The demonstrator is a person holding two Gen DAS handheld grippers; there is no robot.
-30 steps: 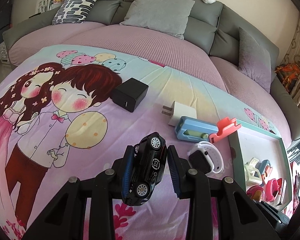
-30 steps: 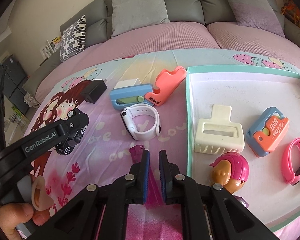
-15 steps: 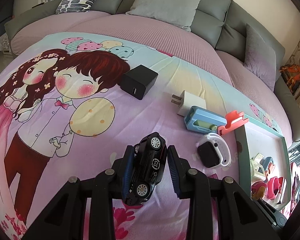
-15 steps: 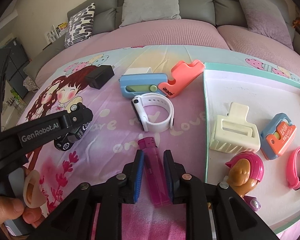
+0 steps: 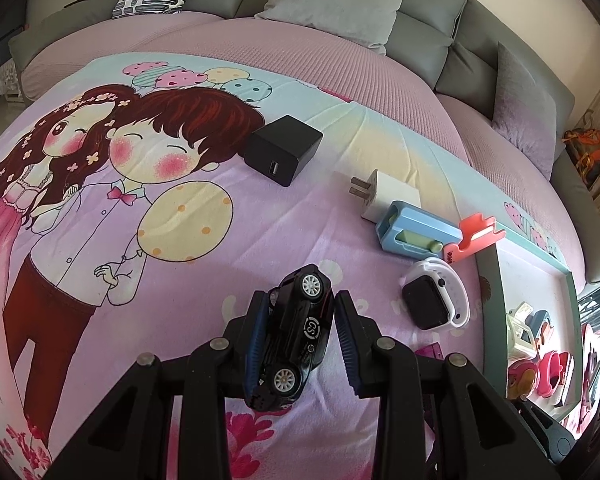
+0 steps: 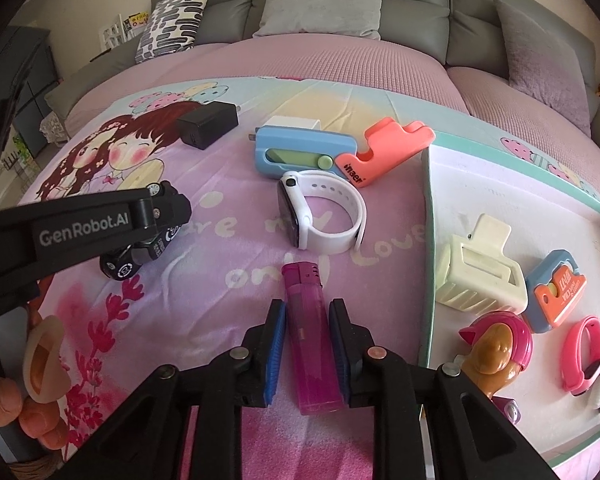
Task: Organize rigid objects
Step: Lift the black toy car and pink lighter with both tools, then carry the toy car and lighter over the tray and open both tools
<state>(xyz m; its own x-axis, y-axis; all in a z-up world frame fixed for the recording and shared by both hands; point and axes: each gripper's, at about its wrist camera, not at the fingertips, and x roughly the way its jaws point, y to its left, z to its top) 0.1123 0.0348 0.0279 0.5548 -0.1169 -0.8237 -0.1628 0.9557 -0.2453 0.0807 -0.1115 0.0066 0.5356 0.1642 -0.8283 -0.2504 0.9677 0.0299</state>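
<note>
- Nearest to me in the right wrist view is the lighter (image 6: 310,340): translucent magenta, long and slim, lying flat on the cartoon blanket (image 6: 204,280) with its cap end pointing away from me.
- My right gripper (image 6: 307,356) is part open, 1 blue-padded finger on each side of the lighter; the right pad looks to be against it, the left pad shows a thin gap, so I read this as straddling, not clamped.
- My left gripper (image 5: 298,340) is closed on the toy car (image 5: 294,334), a glossy black model with silver wheels and a round "CS" badge, tipped on its side with its wheels facing me and its nose pointing away.
- In the right wrist view that left gripper reaches in from the left of the lighter, with the person's fingers visible on its handle at the lower left.
- Just beyond the lighter lies the white smartwatch (image 6: 320,212).
- Right of the lighter is the teal-rimmed tray (image 6: 428,240), holding a cream hair clip (image 6: 480,272) and other small items.
- Beyond the smartwatch sit the blue case (image 6: 300,152) and the coral stand (image 6: 384,148), touching each other.
- Farthest from the lighter, to the left, is the black charger (image 6: 208,124).
</note>
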